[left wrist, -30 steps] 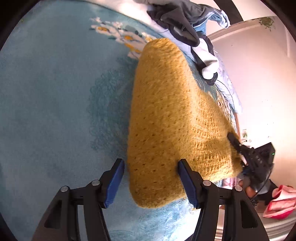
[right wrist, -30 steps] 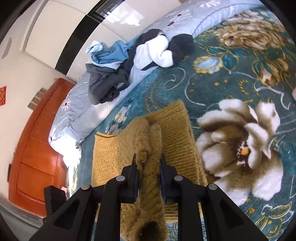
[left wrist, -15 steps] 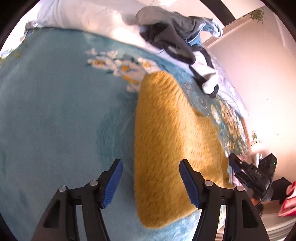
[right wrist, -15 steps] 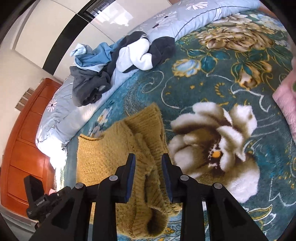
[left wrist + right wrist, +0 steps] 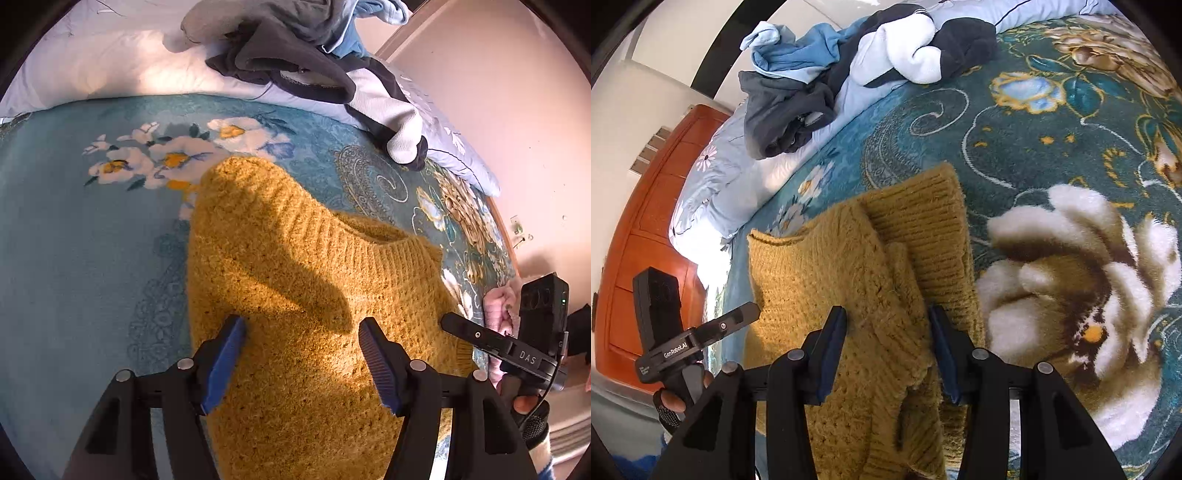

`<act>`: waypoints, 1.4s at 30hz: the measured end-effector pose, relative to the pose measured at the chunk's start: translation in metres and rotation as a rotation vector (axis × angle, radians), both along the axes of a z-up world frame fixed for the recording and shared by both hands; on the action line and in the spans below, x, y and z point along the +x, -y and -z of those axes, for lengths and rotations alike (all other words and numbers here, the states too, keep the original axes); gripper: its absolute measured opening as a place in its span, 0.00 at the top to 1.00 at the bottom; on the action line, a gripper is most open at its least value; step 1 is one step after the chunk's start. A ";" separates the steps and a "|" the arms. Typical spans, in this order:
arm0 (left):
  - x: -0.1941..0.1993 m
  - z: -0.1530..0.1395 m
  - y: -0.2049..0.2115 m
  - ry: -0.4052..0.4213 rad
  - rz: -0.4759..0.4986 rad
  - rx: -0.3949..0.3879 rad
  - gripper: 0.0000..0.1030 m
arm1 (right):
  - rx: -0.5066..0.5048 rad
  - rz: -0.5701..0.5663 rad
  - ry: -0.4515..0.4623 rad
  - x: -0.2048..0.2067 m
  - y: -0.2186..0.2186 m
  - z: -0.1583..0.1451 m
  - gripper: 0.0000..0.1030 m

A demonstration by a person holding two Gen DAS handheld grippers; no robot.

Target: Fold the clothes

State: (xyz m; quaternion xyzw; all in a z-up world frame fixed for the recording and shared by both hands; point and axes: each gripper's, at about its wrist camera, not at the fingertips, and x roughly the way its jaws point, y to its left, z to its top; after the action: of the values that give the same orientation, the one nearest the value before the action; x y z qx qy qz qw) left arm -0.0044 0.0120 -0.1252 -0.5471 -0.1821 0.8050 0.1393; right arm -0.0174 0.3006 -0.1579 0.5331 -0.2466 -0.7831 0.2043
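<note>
Since a second ago the right gripper [image 5: 888, 354] has let go of the fold it pinched: its jaws are opening, and the bunched knit lies loose between the blue pads without being pressed. Meanwhile the left gripper [image 5: 299, 363] has shifted across the mustard-yellow chunky-knit sweater [image 5: 303, 295], so the ribbed neckline now shows.

That sweater lies flat on the teal floral blanket [image 5: 81, 240]. In the left wrist view its long axis runs from the camera up and away, with the ribbed collar toward the upper right. The left gripper stands wide and holds nothing, its pads apart above the knit, tilted steeply down.

From the right wrist view the sweater [image 5: 831, 280] shows a folded-over ribbed band on its right side and a sleeve heaped down the middle, which the left view does not reveal. This view also takes in a large white flower woven into the blanket [image 5: 1071, 280] and an orange-red wooden headboard [image 5: 646, 221].

Both views show the heap of dark grey, blue and white clothes [image 5: 849, 66] on the pale blue quilt [image 5: 713, 184] beyond the sweater. Each view catches the other gripper at its edge, held by gloved fingers.
</note>
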 end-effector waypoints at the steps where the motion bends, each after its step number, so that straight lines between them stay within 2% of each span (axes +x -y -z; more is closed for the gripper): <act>1: 0.000 0.000 -0.002 -0.002 -0.001 -0.002 0.34 | -0.012 0.004 -0.008 0.001 -0.001 0.000 0.56; 2: 0.000 0.000 -0.004 -0.003 -0.002 -0.003 0.33 | -0.025 0.010 -0.011 0.002 -0.003 -0.001 0.68; 3: 0.000 -0.001 -0.004 -0.002 -0.005 -0.002 0.33 | -0.036 0.018 -0.011 0.001 -0.004 -0.001 0.75; 5: -0.001 -0.002 -0.006 -0.003 -0.008 0.000 0.31 | -0.050 0.014 -0.026 0.000 -0.004 -0.006 0.78; 9: -0.001 -0.004 -0.007 -0.004 -0.001 0.017 0.30 | -0.023 0.031 -0.094 -0.005 -0.009 -0.026 0.79; 14: -0.002 -0.002 -0.007 0.005 -0.002 0.028 0.30 | 0.051 0.033 -0.011 -0.010 -0.008 -0.004 0.79; 18: 0.003 -0.008 -0.002 -0.007 -0.011 0.045 0.30 | 0.007 0.063 -0.002 -0.005 -0.015 -0.001 0.78; 22: 0.015 -0.013 0.012 -0.022 -0.047 0.068 0.30 | 0.047 0.013 -0.050 0.003 -0.011 -0.020 0.72; 24: 0.022 -0.009 0.022 -0.006 -0.074 0.069 0.30 | 0.052 0.006 -0.071 0.010 -0.014 -0.026 0.65; 26: 0.027 0.000 0.032 0.024 -0.097 0.073 0.29 | 0.046 0.023 -0.082 0.016 -0.019 -0.028 0.42; 28: 0.032 0.011 0.040 0.059 -0.105 0.086 0.29 | 0.020 0.054 -0.068 0.022 -0.028 -0.023 0.36; 30: 0.037 0.021 0.044 0.084 -0.099 0.123 0.24 | -0.015 0.081 -0.031 0.027 -0.036 -0.014 0.29; 34: 0.040 0.033 0.043 0.114 -0.092 0.213 0.19 | -0.076 0.107 0.028 0.034 -0.041 0.006 0.28; 38: 0.036 0.036 0.030 0.116 -0.049 0.238 0.15 | -0.101 0.110 0.028 0.031 -0.035 0.010 0.24; 40: 0.033 0.039 0.021 0.129 -0.015 0.268 0.12 | -0.109 0.090 0.032 0.026 -0.029 0.011 0.24; 42: 0.030 0.038 0.014 0.119 0.002 0.261 0.05 | -0.098 0.071 0.028 0.023 -0.023 0.011 0.24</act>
State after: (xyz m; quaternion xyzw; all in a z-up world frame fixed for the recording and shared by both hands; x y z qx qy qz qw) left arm 0.0258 -0.0016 -0.1629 -0.5711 -0.2927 0.7406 0.1992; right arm 0.0054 0.3236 -0.1693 0.5243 -0.3061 -0.7694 0.1987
